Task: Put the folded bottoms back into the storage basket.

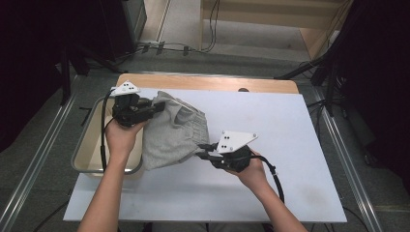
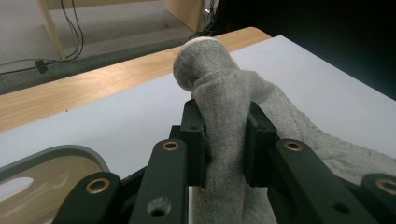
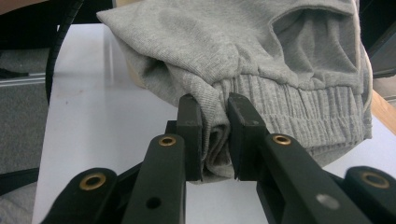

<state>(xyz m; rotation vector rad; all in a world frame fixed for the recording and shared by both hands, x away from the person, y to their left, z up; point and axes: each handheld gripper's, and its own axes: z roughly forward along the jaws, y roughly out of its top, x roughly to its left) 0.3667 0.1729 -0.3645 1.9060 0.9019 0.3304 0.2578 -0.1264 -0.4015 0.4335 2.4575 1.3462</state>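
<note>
High view: grey sweatpants [image 1: 176,130] hang bunched between my two tongs, above the white desk [image 1: 290,145] and the tray [image 1: 87,154] at nine o'clock. My left tongs [image 1: 157,107] clench a fabric fold; my right tongs [image 1: 205,149] pinch the ribbed waistband edge.

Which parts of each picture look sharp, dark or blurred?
High view: the white table is evenly lit, the room's corners nearly black. Left gripper view: the grey cloth is sharp, the floor behind soft. Right gripper view: the cloth's ribbed band is crisp, the nearest jaw parts slightly blurred.
</note>
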